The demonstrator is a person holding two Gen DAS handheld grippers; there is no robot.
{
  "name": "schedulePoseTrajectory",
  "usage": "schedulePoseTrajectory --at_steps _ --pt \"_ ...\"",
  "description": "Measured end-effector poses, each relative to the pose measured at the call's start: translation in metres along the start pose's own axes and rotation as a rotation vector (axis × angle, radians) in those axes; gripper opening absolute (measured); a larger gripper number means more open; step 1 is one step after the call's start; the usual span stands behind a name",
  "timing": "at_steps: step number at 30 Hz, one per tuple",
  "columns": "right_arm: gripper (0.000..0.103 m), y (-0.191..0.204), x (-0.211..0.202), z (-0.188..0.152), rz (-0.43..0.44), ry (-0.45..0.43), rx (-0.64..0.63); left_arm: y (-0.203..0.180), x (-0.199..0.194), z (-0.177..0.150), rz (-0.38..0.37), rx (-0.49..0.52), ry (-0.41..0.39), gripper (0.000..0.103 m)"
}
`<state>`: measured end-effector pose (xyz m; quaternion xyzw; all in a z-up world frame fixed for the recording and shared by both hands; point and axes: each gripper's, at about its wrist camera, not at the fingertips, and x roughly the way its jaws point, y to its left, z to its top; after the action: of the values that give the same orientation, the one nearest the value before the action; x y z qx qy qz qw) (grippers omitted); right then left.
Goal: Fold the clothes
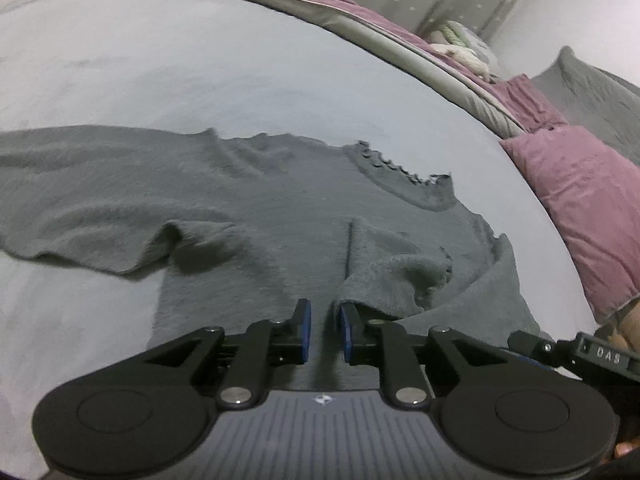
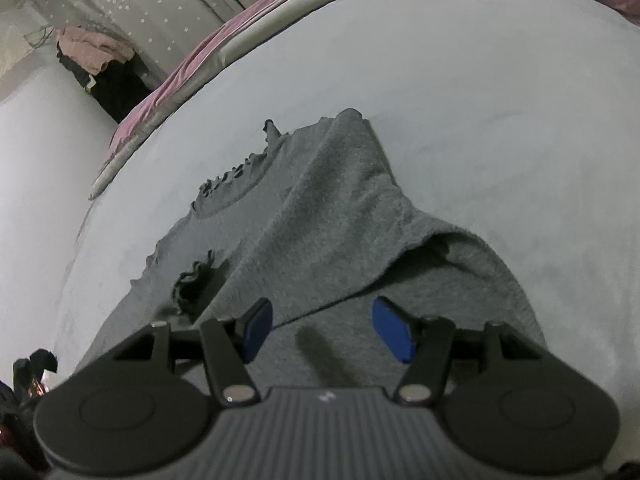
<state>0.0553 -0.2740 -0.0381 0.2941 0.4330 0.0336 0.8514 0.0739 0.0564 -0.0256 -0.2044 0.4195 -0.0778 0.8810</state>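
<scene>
Left wrist view showed the left gripper (image 1: 324, 328) low in front, its two blue pads (image 1: 306, 330) close together with a thin gap and nothing between them. It hung just over the grey sweater (image 1: 260, 208). Off to the right, part of the right gripper (image 1: 576, 354) poked in. The sweater lay flat on the pale bed (image 1: 200, 72). One sleeve (image 1: 80, 196) ran out to the left. The other sleeve (image 1: 392, 268) was folded in over the body, with its frilly cuff near the middle. The frilly collar (image 1: 404, 180) sat farther back. Past that, a pink pillow (image 1: 580, 208) lay at the right, and a pink and grey blanket (image 1: 360, 12) ran along the far side of the bed.

Right wrist view showed the right gripper (image 2: 324, 328) with its pads (image 2: 390, 330) wide apart, holding nothing, just above the sweater (image 2: 320, 220). A fold of the sweater lay over the body right ahead. The frilly cuff (image 2: 192, 280) sat to the left. Farther off was the collar (image 2: 236, 176), then bare bed (image 2: 480, 80). A pile of clothes (image 2: 100, 56) stood far off at the left.
</scene>
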Motion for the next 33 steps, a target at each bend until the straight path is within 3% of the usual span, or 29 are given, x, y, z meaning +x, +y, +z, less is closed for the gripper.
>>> schedulePoseTrajectory --at_steps 5,11,13,15,17,26,29,33 --pt "0.058 0.0 -0.002 -0.001 -0.003 0.0 -0.01 0.014 -0.009 0.002 0.064 -0.045 -0.045 0.017" --pt "0.058 0.001 -0.005 -0.002 -0.013 -0.005 -0.019 0.02 -0.014 0.01 0.016 -0.067 -0.073 0.017" --pt "0.059 0.002 -0.005 -0.002 -0.017 -0.007 -0.019 0.015 -0.016 0.012 -0.012 -0.025 -0.09 0.022" --pt "0.062 0.005 -0.005 -0.003 -0.022 -0.009 -0.021 0.004 -0.014 0.014 -0.034 0.056 -0.092 0.037" --pt "0.065 0.007 -0.004 -0.003 -0.025 -0.01 -0.029 -0.009 -0.01 0.013 -0.045 0.128 -0.093 0.041" --pt "0.07 0.01 -0.003 -0.004 -0.03 -0.016 -0.026 -0.051 0.014 0.005 -0.066 0.26 -0.069 0.047" --pt "0.071 0.012 -0.003 -0.004 -0.035 -0.017 -0.026 -0.063 0.019 -0.001 -0.052 0.312 -0.087 0.055" --pt "0.071 0.012 -0.004 -0.004 -0.034 -0.015 -0.025 -0.071 0.031 -0.007 -0.01 0.372 -0.1 0.056"
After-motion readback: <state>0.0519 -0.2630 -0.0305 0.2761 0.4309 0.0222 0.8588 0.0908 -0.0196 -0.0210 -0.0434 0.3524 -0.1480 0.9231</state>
